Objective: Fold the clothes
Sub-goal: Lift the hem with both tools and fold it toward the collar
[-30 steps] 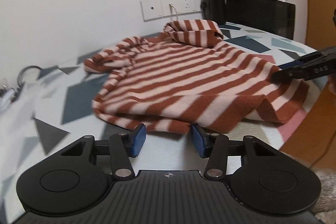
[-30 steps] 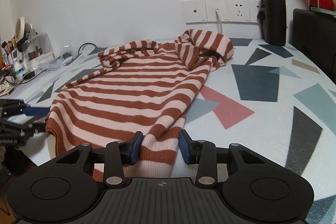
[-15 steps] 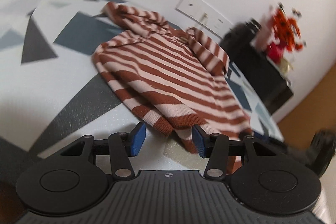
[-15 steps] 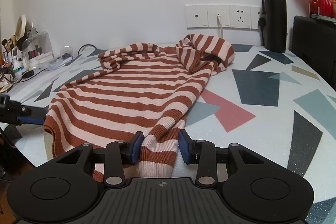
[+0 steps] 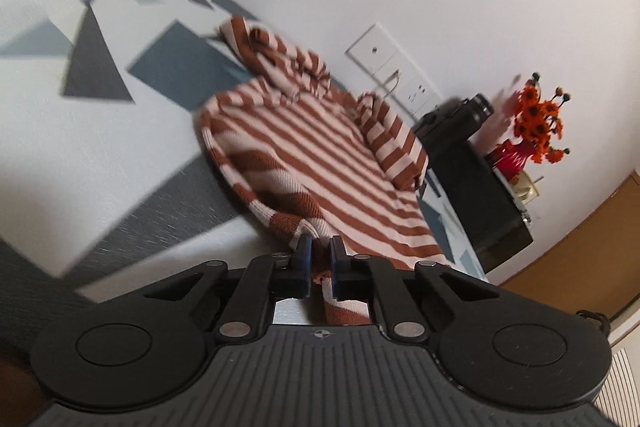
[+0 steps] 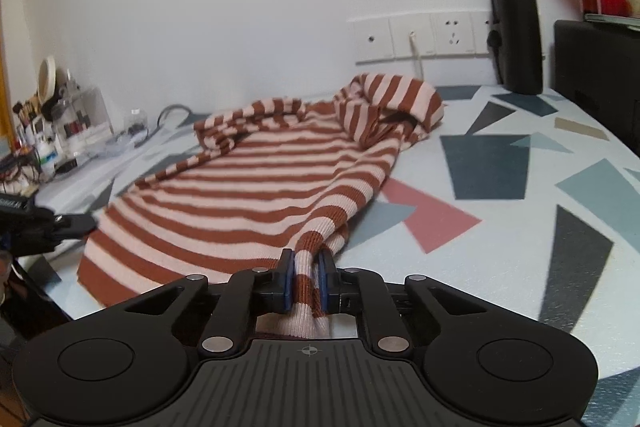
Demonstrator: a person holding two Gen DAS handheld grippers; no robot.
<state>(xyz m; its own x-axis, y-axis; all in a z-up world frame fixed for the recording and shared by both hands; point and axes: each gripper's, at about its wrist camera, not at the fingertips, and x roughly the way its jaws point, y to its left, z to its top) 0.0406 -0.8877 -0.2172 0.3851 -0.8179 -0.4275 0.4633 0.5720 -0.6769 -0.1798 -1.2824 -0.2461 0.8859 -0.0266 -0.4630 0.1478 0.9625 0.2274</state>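
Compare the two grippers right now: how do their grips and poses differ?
The left gripper views the table steeply tilted; the right gripper views it level. The left pinches the striped sweater at its left hem corner, the right at the opposite corner. Both are shut on fabric.

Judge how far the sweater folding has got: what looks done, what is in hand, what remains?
Done: the striped sweater lies spread on the patterned table. In hand: the left hand-held gripper and right hand-held gripper are each shut on a bottom hem corner. Left: no body fold shows; the hood and sleeve remain bunched near the wall.
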